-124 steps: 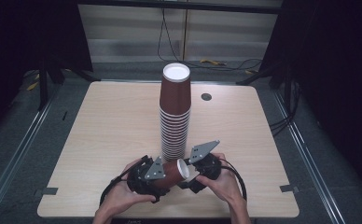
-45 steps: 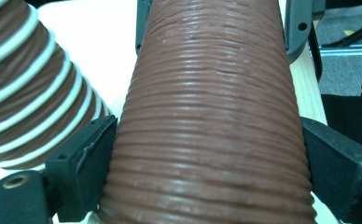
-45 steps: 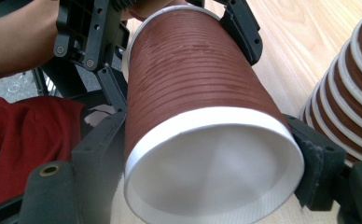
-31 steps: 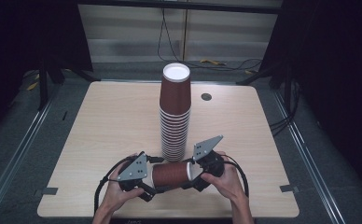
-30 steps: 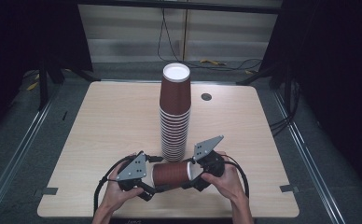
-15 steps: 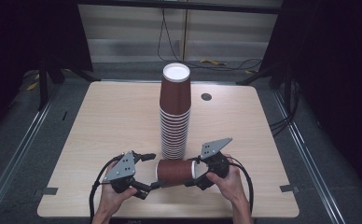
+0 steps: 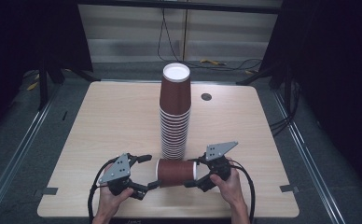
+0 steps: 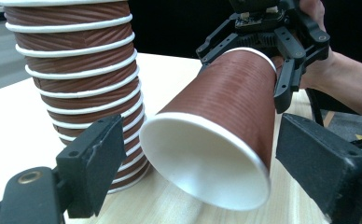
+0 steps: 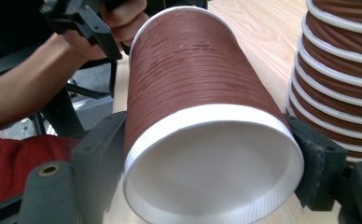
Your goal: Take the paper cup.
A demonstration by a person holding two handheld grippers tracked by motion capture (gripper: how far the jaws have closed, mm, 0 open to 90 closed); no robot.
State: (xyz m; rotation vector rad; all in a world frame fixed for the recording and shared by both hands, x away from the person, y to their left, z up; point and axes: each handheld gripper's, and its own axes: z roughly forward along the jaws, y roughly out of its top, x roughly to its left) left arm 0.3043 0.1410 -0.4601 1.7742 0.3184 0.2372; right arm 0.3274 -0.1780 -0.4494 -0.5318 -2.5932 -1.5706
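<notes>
High view first: my wooden table (image 7: 100, 121) takes up most of the scene, set on grey floor (image 7: 16, 140) with dark curtains on both sides, a pale wall panel at the far end and loose cables on the floor beyond the far edge. A tall stack of brown paper cups (image 7: 174, 114) stands upside down at the table's middle, and a small dark round cap (image 7: 206, 96) sits in the tabletop to its right, toward the far edge. Near me, just in front of the stack, a single brown cup (image 7: 175, 172) lies level on its side between my two tools. My forearms come in from the near edge, hands wrapped round the handles, both tools pointing inward at each other. My right gripper (image 7: 198, 173) is clamped on the cup's open rim, a pad on each side, as its own view shows (image 9: 212, 163). My left gripper (image 7: 150, 171) points at the cup's narrow base; in the left gripper view its jaws stand apart on either side of that base (image 8: 207, 163), clear of it, gripping nothing.
</notes>
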